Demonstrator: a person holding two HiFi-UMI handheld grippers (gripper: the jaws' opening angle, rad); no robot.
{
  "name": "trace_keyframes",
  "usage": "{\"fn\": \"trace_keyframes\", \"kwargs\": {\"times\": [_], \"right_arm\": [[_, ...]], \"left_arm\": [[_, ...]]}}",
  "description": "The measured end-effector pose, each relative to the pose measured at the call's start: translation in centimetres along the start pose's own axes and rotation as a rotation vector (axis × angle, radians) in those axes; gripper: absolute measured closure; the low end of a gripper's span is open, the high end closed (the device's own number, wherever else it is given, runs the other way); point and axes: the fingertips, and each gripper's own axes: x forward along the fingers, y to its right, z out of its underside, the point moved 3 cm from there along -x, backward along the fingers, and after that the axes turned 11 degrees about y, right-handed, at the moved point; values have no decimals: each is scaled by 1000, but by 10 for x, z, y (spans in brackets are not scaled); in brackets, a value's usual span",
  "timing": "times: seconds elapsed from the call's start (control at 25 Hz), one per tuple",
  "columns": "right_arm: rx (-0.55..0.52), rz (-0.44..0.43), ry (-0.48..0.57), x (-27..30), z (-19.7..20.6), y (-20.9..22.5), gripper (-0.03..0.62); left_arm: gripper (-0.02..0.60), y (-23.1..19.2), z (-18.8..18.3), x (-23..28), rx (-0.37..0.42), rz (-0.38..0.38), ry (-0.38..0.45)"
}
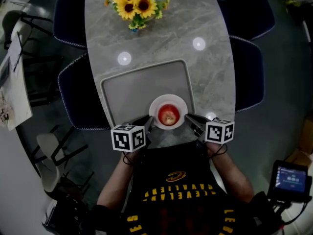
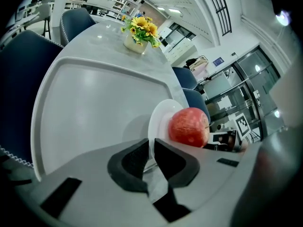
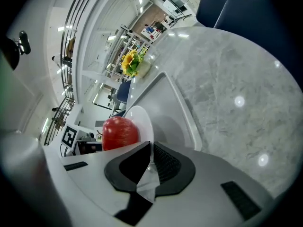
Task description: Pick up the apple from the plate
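A red apple (image 1: 168, 114) rests on a small white plate (image 1: 155, 105), which is over the near edge of a grey tray (image 1: 122, 89). My left gripper (image 1: 150, 121) is shut on the plate's left rim and my right gripper (image 1: 188, 117) is shut on its right rim. In the left gripper view the jaws (image 2: 151, 148) pinch the thin plate rim (image 2: 157, 122), with the apple (image 2: 188, 126) just beyond. The right gripper (image 3: 150, 150) likewise clamps the plate (image 3: 142, 119), and the apple (image 3: 120, 132) lies to its left. Neither gripper touches the apple.
The tray lies on a grey marble table (image 1: 215, 82). A vase of sunflowers (image 1: 137, 4) stands at the far end. Dark blue chairs (image 1: 249, 72) flank the table on both sides. A device with a lit screen (image 1: 292, 180) sits at the lower right.
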Motion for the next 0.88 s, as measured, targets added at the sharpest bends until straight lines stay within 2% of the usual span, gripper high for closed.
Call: {"fn": "trace_keyframes", "kwargs": {"times": [0.4, 0.88], "right_arm": [[-28, -16, -12, -36, -30, 29, 562], [-26, -23, 3, -75, -45, 66, 562]], "left_arm": [[541, 47, 9, 26, -26, 0, 21], [541, 92, 18, 55, -12, 2, 20]]}}
